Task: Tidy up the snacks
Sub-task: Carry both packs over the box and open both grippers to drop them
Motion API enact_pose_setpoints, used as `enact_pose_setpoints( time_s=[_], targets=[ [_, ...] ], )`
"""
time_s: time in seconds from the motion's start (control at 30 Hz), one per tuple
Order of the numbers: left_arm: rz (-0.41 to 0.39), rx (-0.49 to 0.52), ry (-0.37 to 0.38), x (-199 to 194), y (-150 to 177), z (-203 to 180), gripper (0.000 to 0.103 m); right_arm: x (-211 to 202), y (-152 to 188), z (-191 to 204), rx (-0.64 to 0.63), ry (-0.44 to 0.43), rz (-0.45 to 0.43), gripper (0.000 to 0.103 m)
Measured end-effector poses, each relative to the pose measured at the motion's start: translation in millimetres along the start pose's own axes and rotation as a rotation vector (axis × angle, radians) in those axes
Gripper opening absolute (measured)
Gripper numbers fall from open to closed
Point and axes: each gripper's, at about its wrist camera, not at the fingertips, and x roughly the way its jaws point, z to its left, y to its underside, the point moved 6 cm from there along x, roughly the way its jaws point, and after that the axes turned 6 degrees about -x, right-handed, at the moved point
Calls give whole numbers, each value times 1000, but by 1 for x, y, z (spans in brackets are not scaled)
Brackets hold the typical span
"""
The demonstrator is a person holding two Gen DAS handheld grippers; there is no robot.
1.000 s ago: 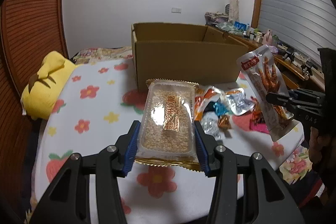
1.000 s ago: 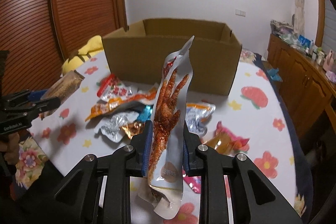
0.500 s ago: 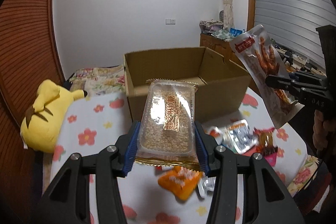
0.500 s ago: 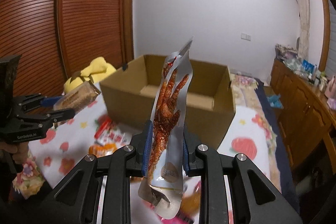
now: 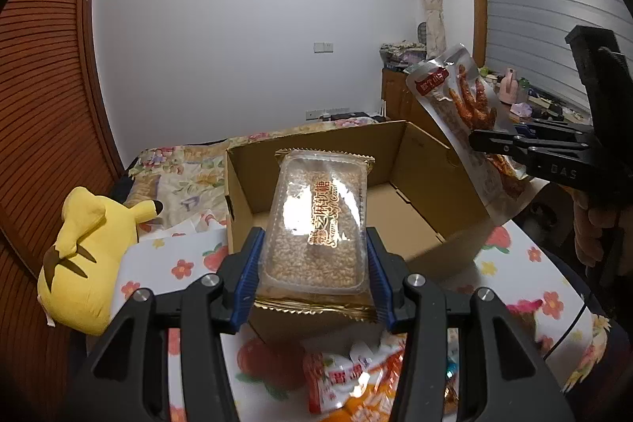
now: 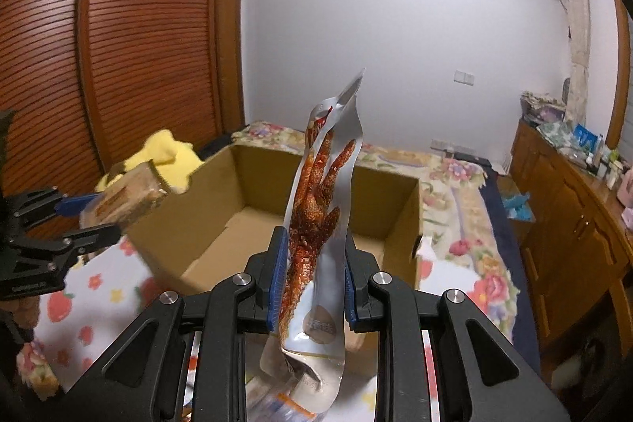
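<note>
Left wrist view: the left gripper [image 5: 312,271], jaws half-spread, clamps a clear plastic tray of sesame candy [image 5: 316,220] labelled "Sesame Soft Candy" above the open brown cardboard box [image 5: 435,169]; a yellow plush toy [image 5: 87,248] lies left. Right wrist view: the right gripper [image 6: 312,283], jaws nearly closed, pinches an upright silver chicken-feet pouch [image 6: 320,220] before the box; its label is unreadable.
</note>
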Motion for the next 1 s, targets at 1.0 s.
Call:
enact_pose_setpoints(
  time_s=[1.0],
  targets=[
    [104,24,-17,77,-10,-8,50,63,36,-31,-32,-74,222,24]
  ],
)
